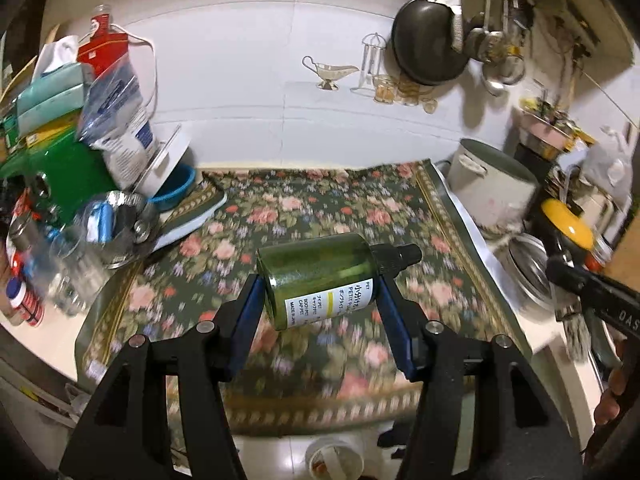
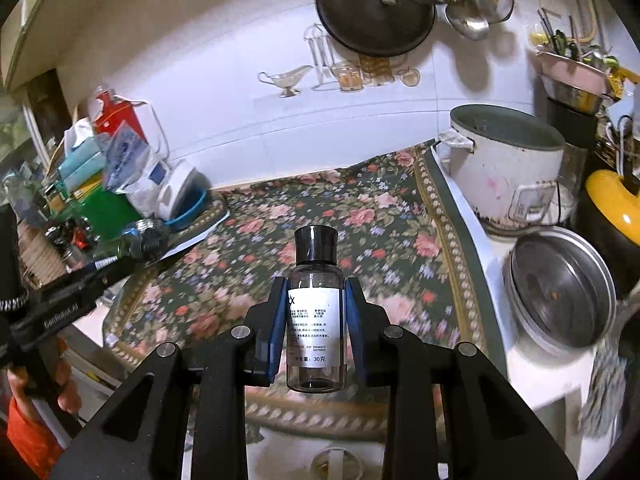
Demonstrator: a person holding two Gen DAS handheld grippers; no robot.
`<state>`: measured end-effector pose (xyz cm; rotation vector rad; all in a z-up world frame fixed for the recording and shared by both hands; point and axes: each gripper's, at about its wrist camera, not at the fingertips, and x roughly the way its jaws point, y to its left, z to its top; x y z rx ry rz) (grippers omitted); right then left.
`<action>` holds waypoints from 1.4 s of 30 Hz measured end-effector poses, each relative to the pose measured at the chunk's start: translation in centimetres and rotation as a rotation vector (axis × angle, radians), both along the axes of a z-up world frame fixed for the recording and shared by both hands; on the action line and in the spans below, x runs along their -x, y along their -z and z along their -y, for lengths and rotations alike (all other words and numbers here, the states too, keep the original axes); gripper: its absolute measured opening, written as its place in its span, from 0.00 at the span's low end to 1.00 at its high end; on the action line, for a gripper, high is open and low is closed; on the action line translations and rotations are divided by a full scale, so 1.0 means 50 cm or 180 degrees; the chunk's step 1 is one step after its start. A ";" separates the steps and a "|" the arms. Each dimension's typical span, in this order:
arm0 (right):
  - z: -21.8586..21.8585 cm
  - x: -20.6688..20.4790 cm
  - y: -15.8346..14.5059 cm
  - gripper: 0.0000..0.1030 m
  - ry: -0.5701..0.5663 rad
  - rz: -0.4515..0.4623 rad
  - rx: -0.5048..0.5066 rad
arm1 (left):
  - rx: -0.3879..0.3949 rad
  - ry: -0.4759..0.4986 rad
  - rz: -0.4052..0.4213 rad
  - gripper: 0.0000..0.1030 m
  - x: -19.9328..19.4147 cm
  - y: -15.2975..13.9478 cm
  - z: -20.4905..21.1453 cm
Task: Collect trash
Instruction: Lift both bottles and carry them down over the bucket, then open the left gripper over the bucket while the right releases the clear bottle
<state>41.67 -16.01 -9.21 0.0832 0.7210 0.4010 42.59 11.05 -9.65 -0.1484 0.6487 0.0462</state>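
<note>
My left gripper is shut on a green plastic bottle with a black cap and a white label. The bottle lies sideways between the blue pads, above the floral cloth. My right gripper is shut on a small clear bottle with a black cap and white label, held upright above the floral cloth. The left gripper's tip with the green bottle also shows at the left of the right wrist view. The right gripper's body shows at the right edge of the left wrist view.
A pile of boxes, bags and jars crowds the counter's left. A white rice cooker, a steel lidded pot and a yellow-lidded pot stand on the right. A pan and utensils hang on the wall. A small cup sits below the counter edge.
</note>
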 end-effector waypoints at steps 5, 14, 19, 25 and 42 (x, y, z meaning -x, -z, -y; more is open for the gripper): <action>-0.056 0.127 0.018 0.25 0.0146 0.0030 -0.0028 | 0.0024 0.0143 -0.0044 0.55 0.140 0.029 -0.031; -0.123 0.324 0.046 0.25 0.0298 -0.0120 -0.0087 | 0.0023 0.0320 -0.0191 0.55 0.359 0.046 -0.072; -0.134 0.386 0.057 0.25 0.0332 -0.0277 0.0001 | 0.0113 0.0344 -0.0405 0.55 0.410 0.083 -0.073; -0.118 0.411 0.124 0.25 0.0320 -0.0499 0.0127 | 0.0237 0.0347 -0.0707 0.55 0.431 0.186 -0.038; 0.042 0.353 0.559 0.25 0.0110 -0.1262 0.0388 | 0.0466 0.0166 -0.1630 0.55 0.383 0.719 0.151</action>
